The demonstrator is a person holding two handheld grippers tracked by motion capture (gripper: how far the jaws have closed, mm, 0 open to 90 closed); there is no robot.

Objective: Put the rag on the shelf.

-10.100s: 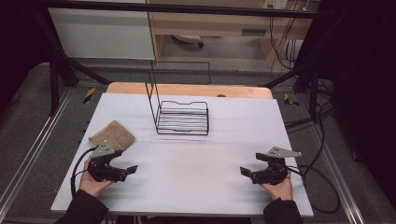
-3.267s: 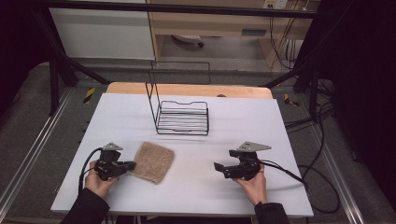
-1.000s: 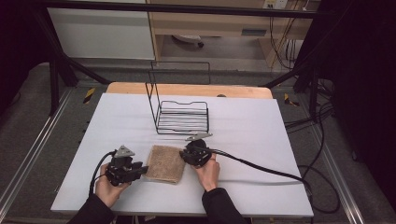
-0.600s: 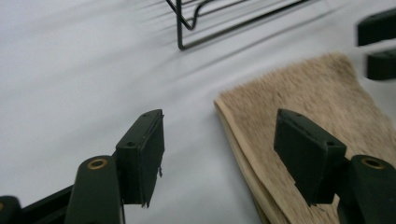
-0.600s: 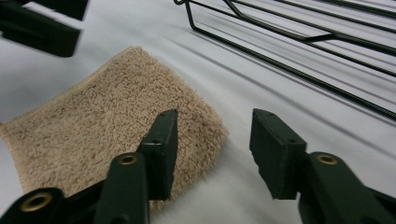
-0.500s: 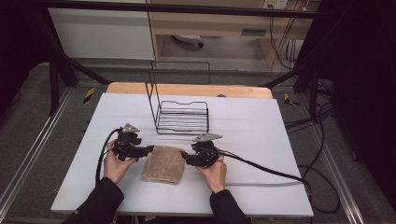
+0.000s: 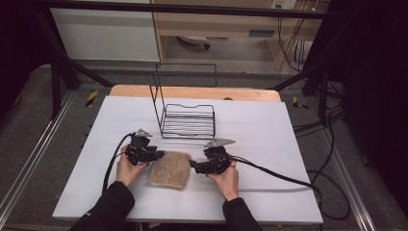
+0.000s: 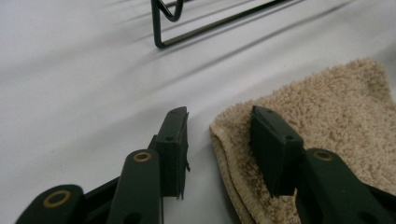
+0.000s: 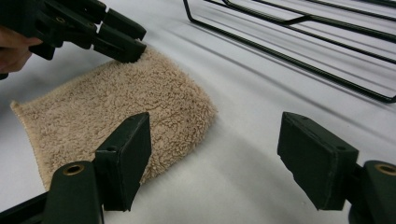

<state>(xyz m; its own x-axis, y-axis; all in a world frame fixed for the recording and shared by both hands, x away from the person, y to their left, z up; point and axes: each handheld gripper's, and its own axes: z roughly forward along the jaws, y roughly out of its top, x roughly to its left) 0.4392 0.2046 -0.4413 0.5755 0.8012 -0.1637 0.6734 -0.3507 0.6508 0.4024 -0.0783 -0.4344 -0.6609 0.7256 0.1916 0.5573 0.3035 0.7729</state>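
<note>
Both grippers sit low on the white table (image 7: pixel 269 139), one at each side of a tan towel (image 7: pixel 169 169). Left gripper (image 7: pixel 158 155) has its 2 jaws parted to a narrow gap at the towel's far left corner; in the left gripper view (image 8: pixel 219 147) one jaw rests on the bare table and the other lies over the towel's hemmed edge (image 8: pixel 223 154), so the corner stands between them without being pinched. Right gripper (image 7: pixel 193 165) is spread wide at the towel's right edge; in the right gripper view (image 9: pixel 215 158) its left jaw hovers over the pile and its right jaw is well apart over bare table, holding nothing. That view also shows the left gripper (image 9: pixel 122 39) touching the towel's far corner. From above, the towel is a folded, rounded oblong lying flat near the front middle of the table, its long axis running near to far and tilted slightly, the far end leaning right. Beyond it, apart from it, stands a black wire rack (image 7: pixel 187 120).
</note>
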